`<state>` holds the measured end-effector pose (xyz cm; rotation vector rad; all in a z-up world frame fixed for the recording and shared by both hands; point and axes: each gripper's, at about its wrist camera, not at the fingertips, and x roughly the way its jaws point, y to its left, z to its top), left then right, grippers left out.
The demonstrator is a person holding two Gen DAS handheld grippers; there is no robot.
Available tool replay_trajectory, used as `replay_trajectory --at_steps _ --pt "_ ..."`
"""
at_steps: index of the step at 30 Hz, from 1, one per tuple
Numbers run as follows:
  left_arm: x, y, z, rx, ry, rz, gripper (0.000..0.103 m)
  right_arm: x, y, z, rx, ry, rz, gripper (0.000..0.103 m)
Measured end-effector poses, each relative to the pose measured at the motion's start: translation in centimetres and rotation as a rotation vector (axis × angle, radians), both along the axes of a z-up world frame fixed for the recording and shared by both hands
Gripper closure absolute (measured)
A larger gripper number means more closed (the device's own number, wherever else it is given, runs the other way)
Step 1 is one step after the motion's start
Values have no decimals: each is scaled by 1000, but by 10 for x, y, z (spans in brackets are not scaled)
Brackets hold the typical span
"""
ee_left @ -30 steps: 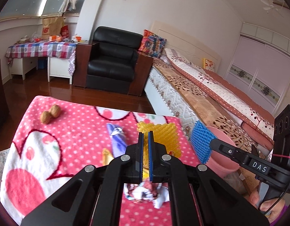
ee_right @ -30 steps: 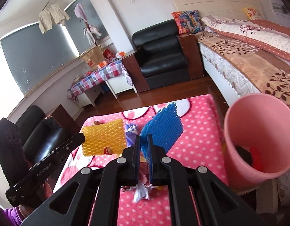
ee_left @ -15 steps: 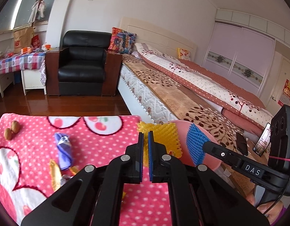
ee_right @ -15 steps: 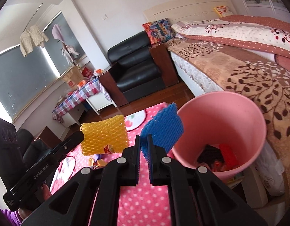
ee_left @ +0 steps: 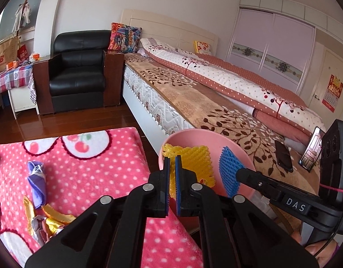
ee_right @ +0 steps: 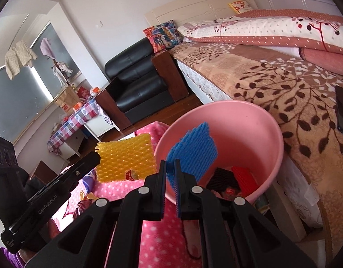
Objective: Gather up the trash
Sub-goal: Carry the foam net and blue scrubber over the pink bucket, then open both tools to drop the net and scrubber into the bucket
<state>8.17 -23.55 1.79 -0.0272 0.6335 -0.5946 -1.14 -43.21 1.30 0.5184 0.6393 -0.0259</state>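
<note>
Bin [ee_right: 249,120] centre frame, some trash inside. Left gripper [ee_left: 172,160] jaws clamp yellow foam net [ee_left: 193,163]; right gripper [ee_right: 170,165] jaws clamp blue foam net [ee_right: 193,154], both undropped. Wrappers [ee_left: 37,185] remain lower left on tabletop [ee_left: 93,167].

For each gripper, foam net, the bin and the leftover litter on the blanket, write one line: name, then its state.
Left gripper: shut on yellow foam net.
Right gripper: shut on blue foam net.
Pink bin: upright, partly filled.
Purple wrapper: lying on blanket.

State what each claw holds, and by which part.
Left claw pinches the yellow foam net by its lower edge; right claw pinches the blue foam net by its lower corner.
</note>
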Motion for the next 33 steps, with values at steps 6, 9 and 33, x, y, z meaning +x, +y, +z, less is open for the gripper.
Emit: replay_trajectory --at_steps 6,9,33 --pt "10 -21 -12 40 10 -10 99 6 -12 -12 12 20 -20 96" --pt "12 -28 -19 55 15 -14 99 7 -12 -17 12 29 -22 96" --pt "19 -40 -21 -1 79 -69 66 11 -15 -26 -55 58 -59 61"
